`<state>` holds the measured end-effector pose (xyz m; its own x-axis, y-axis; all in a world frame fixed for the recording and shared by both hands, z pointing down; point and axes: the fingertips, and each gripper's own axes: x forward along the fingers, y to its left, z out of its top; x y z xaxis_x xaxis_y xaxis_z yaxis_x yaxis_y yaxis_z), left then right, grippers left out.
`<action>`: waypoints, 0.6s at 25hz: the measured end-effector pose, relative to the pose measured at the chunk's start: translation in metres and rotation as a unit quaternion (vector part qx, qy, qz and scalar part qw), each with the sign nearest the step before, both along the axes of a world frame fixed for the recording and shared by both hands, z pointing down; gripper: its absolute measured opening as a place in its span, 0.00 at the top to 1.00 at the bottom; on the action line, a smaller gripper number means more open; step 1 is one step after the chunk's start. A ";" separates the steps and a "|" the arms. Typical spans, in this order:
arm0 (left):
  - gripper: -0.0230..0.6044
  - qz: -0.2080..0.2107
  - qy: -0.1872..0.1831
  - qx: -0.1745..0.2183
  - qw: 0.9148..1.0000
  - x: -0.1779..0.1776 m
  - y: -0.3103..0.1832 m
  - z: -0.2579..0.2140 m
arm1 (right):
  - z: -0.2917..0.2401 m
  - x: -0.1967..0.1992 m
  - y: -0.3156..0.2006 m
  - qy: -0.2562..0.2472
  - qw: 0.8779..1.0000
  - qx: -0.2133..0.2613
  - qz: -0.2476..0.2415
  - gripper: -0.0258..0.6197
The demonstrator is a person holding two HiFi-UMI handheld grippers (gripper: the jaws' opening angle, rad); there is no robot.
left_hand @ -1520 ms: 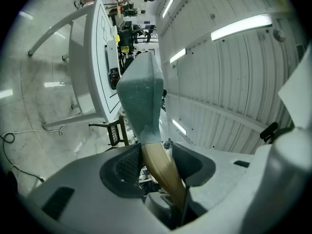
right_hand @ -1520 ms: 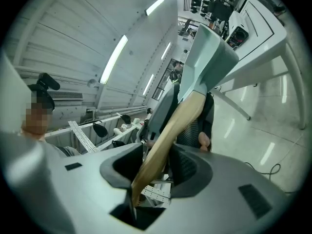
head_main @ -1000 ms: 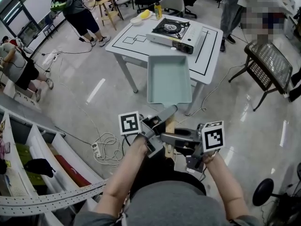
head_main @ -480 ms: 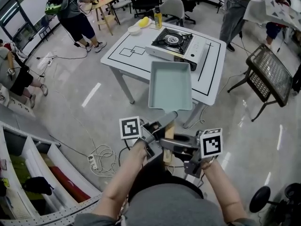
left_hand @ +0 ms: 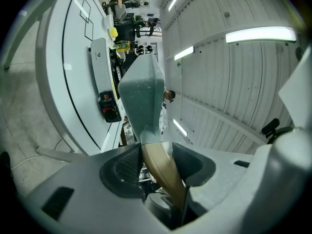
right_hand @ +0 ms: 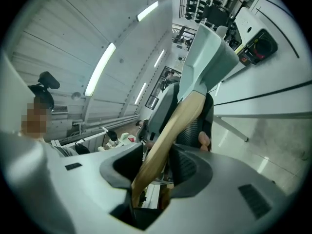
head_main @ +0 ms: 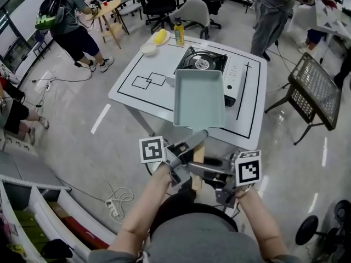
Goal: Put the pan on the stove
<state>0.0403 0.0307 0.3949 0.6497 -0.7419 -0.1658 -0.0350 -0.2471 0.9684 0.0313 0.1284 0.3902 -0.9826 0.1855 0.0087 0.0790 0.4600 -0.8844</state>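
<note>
A pale green rectangular pan (head_main: pixel 198 97) hangs level in the air, its far end over the near side of the stove (head_main: pixel 207 63) on the white table (head_main: pixel 140 86). Its wooden handle (head_main: pixel 198 153) points back toward me. My left gripper (head_main: pixel 185 156) and right gripper (head_main: pixel 205 166) are both shut on that handle, one from each side. In the left gripper view the handle (left_hand: pixel 162 168) sits between the pads below the pan (left_hand: pixel 141 94). In the right gripper view the handle (right_hand: pixel 168 133) runs up to the pan (right_hand: pixel 207 57), with the stove (right_hand: pixel 258 43) beyond.
A yellow bottle (head_main: pixel 179 33), a white bowl (head_main: pixel 148 49) and a yellow fruit (head_main: pixel 159 36) sit at the table's far edge. A black wire rack (head_main: pixel 317 89) stands to the right. People and chairs are behind the table. A power strip with cable (head_main: pixel 116 203) lies on the floor.
I have walked up to the table with the pan held in both grippers. The pan, earlier short of the table's near edge, now reaches over the table to the stove's near side.
</note>
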 end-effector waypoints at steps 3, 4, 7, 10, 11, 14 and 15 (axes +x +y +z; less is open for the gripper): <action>0.68 0.011 -0.001 0.000 1.000 -0.016 -0.026 0.000 | 0.000 -0.018 -0.027 0.000 1.000 -0.001 0.010 0.69; 0.68 0.014 0.000 0.001 1.000 -0.021 -0.034 0.000 | 0.000 -0.023 -0.035 0.001 1.000 0.000 0.014 0.69; 0.68 0.022 0.001 0.001 1.000 -0.031 -0.053 -0.002 | -0.002 -0.034 -0.054 0.004 1.000 0.001 0.023 0.69; 0.68 0.030 0.002 -0.004 1.000 -0.039 -0.065 -0.003 | -0.003 -0.044 -0.067 0.006 1.000 -0.001 0.030 0.69; 0.68 0.033 0.003 -0.004 0.999 -0.041 -0.069 -0.003 | -0.002 -0.047 -0.070 0.006 0.999 -0.003 0.032 0.69; 0.68 0.039 0.005 -0.006 0.999 -0.046 -0.078 -0.002 | -0.002 -0.053 -0.079 0.009 0.999 -0.007 0.038 0.69; 0.68 0.041 0.007 -0.008 0.999 -0.047 -0.081 -0.001 | -0.002 -0.055 -0.083 0.010 0.999 -0.008 0.040 0.69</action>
<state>-0.0068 -0.0502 0.3936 0.7055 -0.6894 -0.1643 -0.0022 -0.2340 0.9722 -0.0234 0.0458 0.3884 -0.9939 0.1070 0.0263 0.0247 0.4495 -0.8929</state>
